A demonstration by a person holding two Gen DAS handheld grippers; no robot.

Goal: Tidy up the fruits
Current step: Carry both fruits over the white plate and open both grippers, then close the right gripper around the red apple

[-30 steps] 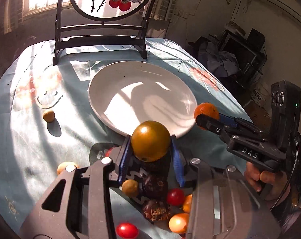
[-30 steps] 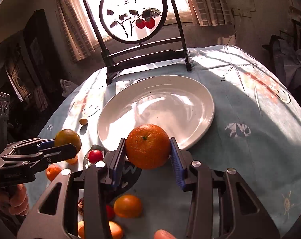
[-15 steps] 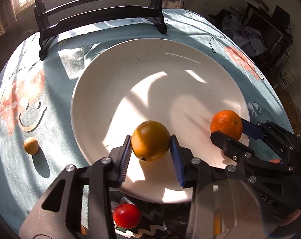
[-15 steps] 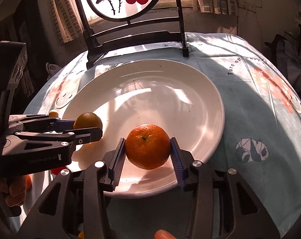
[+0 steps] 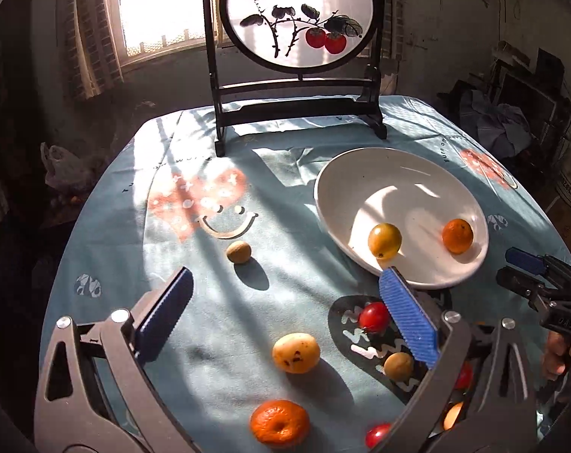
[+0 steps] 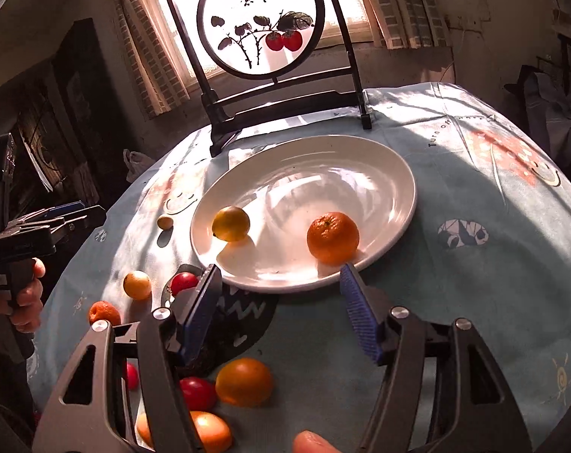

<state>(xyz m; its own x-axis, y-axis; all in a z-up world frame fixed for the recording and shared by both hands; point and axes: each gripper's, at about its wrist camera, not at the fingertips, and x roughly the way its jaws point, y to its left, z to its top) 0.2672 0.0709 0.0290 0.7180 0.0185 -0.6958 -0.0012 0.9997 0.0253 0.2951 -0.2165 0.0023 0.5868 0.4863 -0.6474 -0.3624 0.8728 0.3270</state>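
Left wrist view: the left gripper (image 5: pixel 285 309) has its fingers spread to the full, nothing between the pads; its jaws have just been opening. Below it on the desk (image 5: pixel 195 264) lie, left to right, a small brown fruit (image 5: pixel 239 252), a yellow spotted fruit (image 5: pixel 296 352) and a mandarin (image 5: pixel 280 423) toward the near edge. A red tomato (image 5: pixel 374 316) sits just beside the right blue pad. The white plate (image 5: pixel 361 173) stands toward the right edge of the desk and carries a yellow-green fruit (image 5: pixel 384 241) on its near-left part and an orange (image 5: pixel 457 236) on its near-right part, the two apart from each other. A round painted screen (image 5: pixel 300 15) stands at the far edge.

Right wrist view: the right gripper (image 6: pixel 280 313) has its fingers parted, jaws just been opening, nothing pinched. The orange (image 6: pixel 333 238) rests on the plate (image 6: pixel 323 158) just beyond the right pad, free of it. The yellow-green fruit (image 6: pixel 230 223) rests on the plate's left part. More loose fruit lies along the near-left edge, including a large orange fruit (image 6: pixel 244 381).
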